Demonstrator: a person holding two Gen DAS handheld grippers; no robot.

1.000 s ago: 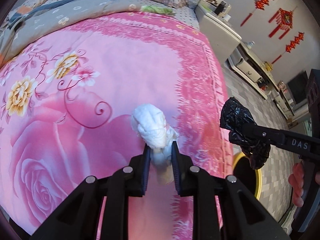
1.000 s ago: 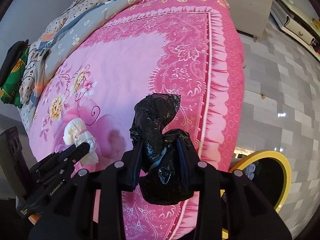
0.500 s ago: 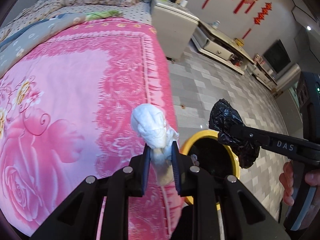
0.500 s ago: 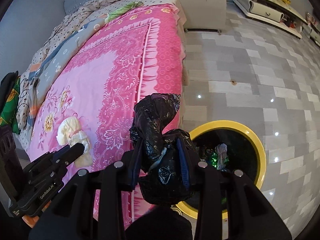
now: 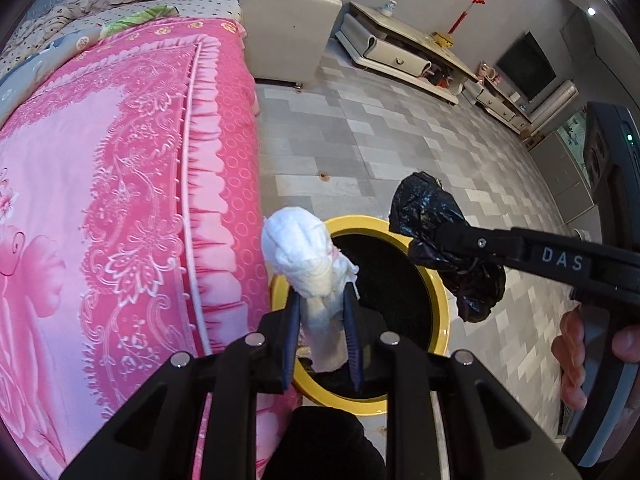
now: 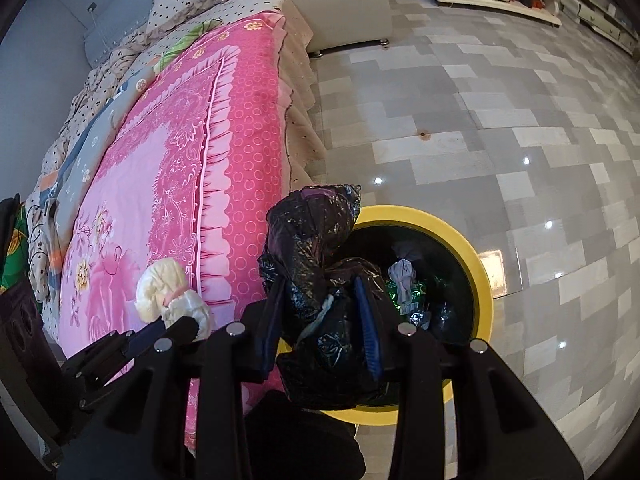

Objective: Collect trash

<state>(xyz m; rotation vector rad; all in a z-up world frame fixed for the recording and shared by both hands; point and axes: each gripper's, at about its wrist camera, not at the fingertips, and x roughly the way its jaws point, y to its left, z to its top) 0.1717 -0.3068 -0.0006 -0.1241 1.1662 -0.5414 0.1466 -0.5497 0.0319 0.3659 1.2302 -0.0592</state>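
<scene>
My left gripper (image 5: 322, 300) is shut on a crumpled white tissue wad (image 5: 302, 256) and holds it over the near-left rim of a yellow-rimmed trash bin (image 5: 438, 292) on the floor. My right gripper (image 6: 322, 284) is shut on a crumpled black plastic bag (image 6: 316, 248) and holds it above the bin's left rim (image 6: 476, 264). The bin holds several bits of trash (image 6: 404, 276). In the left wrist view the black bag (image 5: 432, 216) hangs over the bin's right side. In the right wrist view the tissue wad (image 6: 164, 288) shows at lower left.
A bed with a pink floral cover (image 5: 100, 184) stands right beside the bin on the left. Grey tiled floor (image 6: 500, 120) stretches to the right. A white nightstand (image 5: 288, 28) and a low white TV cabinet (image 5: 400, 52) stand at the back.
Both grippers have swung right, off the bed, with their loads. The tissue and the black bag are now above the bin instead of over the pink cover.
</scene>
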